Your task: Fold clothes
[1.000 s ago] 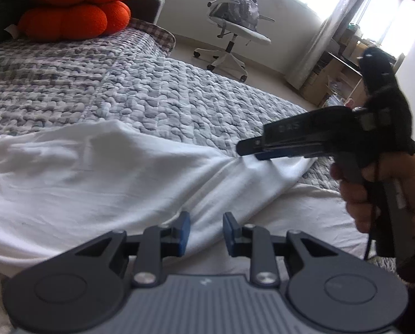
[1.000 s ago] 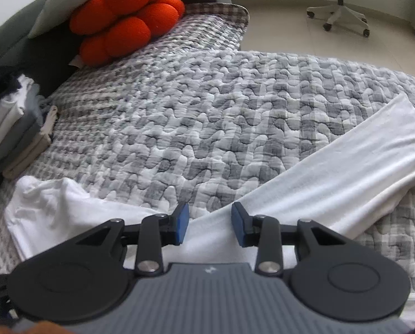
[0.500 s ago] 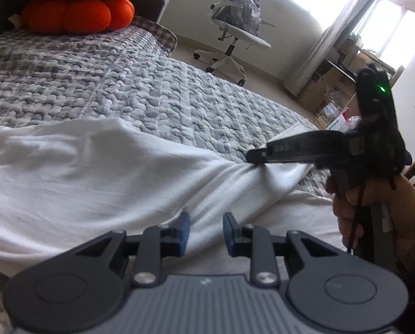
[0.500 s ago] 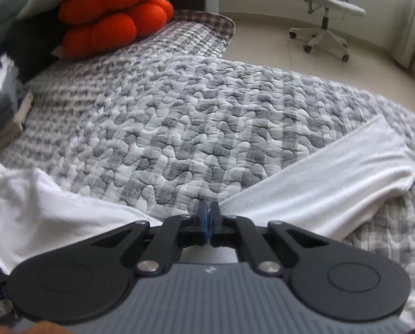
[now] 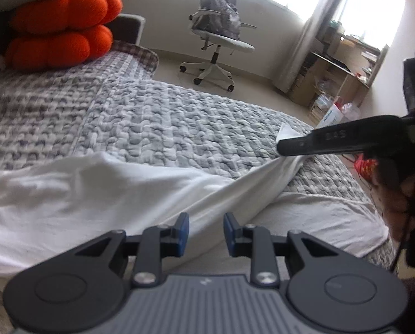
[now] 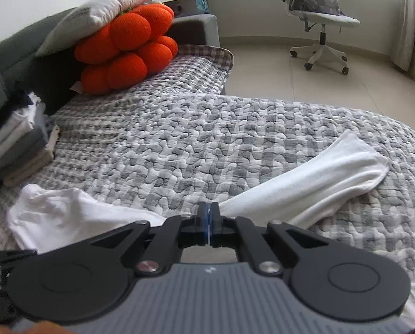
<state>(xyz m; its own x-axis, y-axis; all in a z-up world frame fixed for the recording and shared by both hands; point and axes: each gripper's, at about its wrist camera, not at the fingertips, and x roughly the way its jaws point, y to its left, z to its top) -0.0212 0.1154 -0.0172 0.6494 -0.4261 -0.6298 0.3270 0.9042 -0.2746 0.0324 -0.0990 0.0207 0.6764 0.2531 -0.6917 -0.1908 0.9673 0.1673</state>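
Observation:
A white long-sleeved garment (image 5: 96, 194) lies spread on the grey quilted bed. My left gripper (image 5: 206, 229) is open just above its cloth, nothing between the blue pads. In the left wrist view, my right gripper (image 5: 284, 150) is at the right, held by a hand (image 5: 396, 194), shut on a fold of the garment and pulling it taut upward. In the right wrist view, the right gripper (image 6: 208, 217) is shut on the white garment (image 6: 68, 214), with one sleeve (image 6: 318, 178) stretching to the right.
Orange cushions (image 6: 126, 47) and a pillow (image 6: 96, 14) sit at the bed's head. A stack of folded clothes (image 6: 18, 139) stands at the left. An office chair (image 5: 218, 36) and shelves (image 5: 338, 75) stand on the floor beyond the bed (image 5: 165, 128).
My right gripper closed on the garment's fold and lifted it, drawing the cloth taut. The left gripper stayed open above the cloth.

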